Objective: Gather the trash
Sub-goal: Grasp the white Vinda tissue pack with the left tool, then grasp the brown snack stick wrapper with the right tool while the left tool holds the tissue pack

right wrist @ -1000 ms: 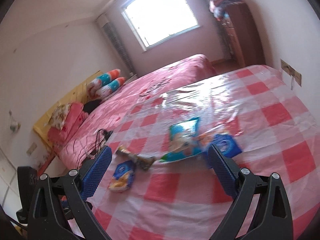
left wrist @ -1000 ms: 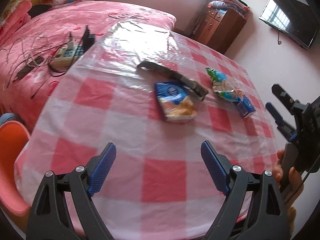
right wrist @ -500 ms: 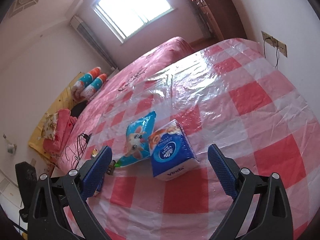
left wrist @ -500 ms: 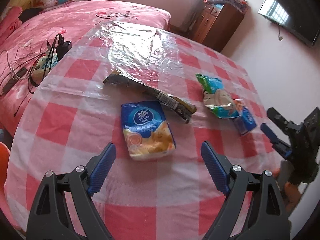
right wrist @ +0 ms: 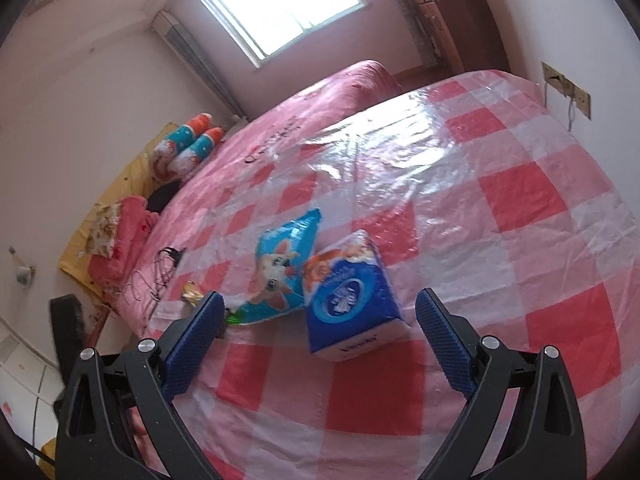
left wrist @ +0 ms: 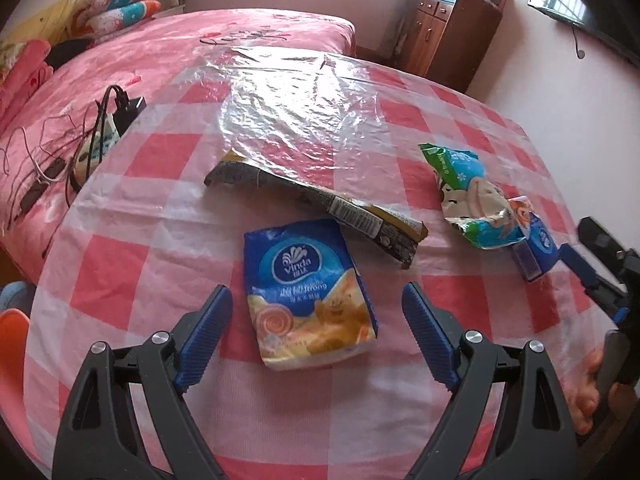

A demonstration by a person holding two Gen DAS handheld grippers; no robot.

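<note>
Trash lies on the red-and-white checked table (left wrist: 168, 240). A blue and yellow tissue pack (left wrist: 308, 292) lies flat, with my left gripper (left wrist: 317, 291) open over it and its pads clear of the pack's sides. Beyond it lie a long brown wrapper (left wrist: 320, 200), a blue-green snack bag (left wrist: 468, 196) and a small blue tissue pack (left wrist: 534, 246). My right gripper (right wrist: 320, 297) is open just short of that small blue pack (right wrist: 352, 300), with the snack bag (right wrist: 284, 272) resting against the pack. In the left wrist view, the right gripper (left wrist: 592, 268) shows at the right edge.
A clear plastic sheet (left wrist: 304, 120) covers the tablecloth. A pink bed (left wrist: 200, 40) adjoins the table's far left side, with a power strip and cables (left wrist: 92, 140) near the edge. A wooden cabinet (left wrist: 452, 36) stands behind and an orange chair (left wrist: 12, 332) at the near left.
Both grippers have come forward and lower toward the table. The blue and yellow pack now sits between the left fingers, the small blue pack between the right ones. Both stay open.
</note>
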